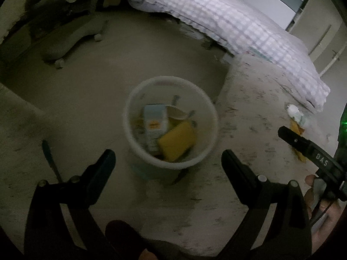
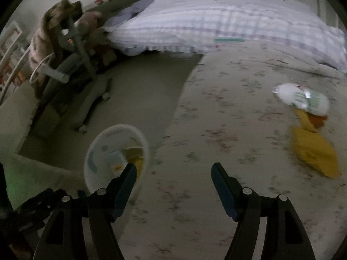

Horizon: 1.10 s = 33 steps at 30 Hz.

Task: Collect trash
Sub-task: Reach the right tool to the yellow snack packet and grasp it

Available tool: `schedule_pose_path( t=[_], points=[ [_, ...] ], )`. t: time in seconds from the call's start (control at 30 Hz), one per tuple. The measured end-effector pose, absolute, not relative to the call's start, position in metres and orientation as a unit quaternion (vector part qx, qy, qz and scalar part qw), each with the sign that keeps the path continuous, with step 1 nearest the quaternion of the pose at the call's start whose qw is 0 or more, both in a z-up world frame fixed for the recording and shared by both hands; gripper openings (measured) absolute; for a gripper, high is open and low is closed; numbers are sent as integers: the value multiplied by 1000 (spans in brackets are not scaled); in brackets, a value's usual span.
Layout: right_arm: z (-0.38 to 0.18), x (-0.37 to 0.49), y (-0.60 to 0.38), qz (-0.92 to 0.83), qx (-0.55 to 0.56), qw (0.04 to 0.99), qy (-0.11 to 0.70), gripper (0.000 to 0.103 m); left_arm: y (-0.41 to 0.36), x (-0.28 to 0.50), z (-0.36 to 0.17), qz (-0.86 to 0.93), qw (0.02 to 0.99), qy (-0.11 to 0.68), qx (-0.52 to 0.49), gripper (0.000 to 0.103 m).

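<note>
Bed [image 2: 216, 21]: checked quilt, beyond the rug
Bin [image 1: 171, 121]: white, on the floor, holding a carton and yellow packet
Loose trash: white bottle [image 2: 301, 97] and yellow bag [image 2: 314, 151] on the rug
Left gripper [image 1: 168, 162]: tilted down above the bin, wide, empty
Right gripper [image 2: 173, 173]: tilted down over the rug, wide, empty

We look down in dim light on a dull grey floor [image 2: 138, 91], where a pale rug [image 2: 227, 156] with a faint floral print covers the right side. Behind it lies a bed under a white and lilac checked quilt [image 2: 216, 21], with a light wall and door [image 1: 321, 34] beyond. At the far left we see a wheeled grey stand [image 2: 86, 99] beside soft toys [image 2: 54, 28].
</note>
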State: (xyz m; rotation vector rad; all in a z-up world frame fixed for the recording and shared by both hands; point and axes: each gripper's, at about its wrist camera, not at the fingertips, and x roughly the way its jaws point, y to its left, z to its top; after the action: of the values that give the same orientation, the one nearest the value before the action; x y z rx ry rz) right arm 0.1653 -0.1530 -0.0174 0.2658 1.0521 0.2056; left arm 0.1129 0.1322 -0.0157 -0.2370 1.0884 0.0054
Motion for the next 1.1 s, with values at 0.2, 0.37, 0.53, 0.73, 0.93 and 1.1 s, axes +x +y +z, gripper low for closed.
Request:
schedule_pose_path(
  t=[0.2, 0.37, 0.53, 0.73, 0.93, 1.1],
  points=[
    [-19, 167, -206, 55, 139, 848, 508, 73, 95, 121, -12, -23, 850, 516, -102, 98],
    [-26, 173, -242, 39, 115, 842, 525, 73, 70, 128, -12, -39, 848, 520, -98, 98],
    [-39, 180, -282, 25, 91, 839, 536, 73, 48, 133, -15, -47, 846, 524, -88, 98],
    [-53, 189, -329, 13, 87, 841, 533, 73, 32, 137, -19, -50, 843, 530, -78, 98],
    [-71, 192, -353, 40, 129, 830, 541, 73, 21, 141, -26, -47, 840, 537, -67, 98],
    [-77, 188, -345, 63, 129, 820, 555, 73, 12, 142, -30, -50, 835, 543, -65, 98]
  ],
)
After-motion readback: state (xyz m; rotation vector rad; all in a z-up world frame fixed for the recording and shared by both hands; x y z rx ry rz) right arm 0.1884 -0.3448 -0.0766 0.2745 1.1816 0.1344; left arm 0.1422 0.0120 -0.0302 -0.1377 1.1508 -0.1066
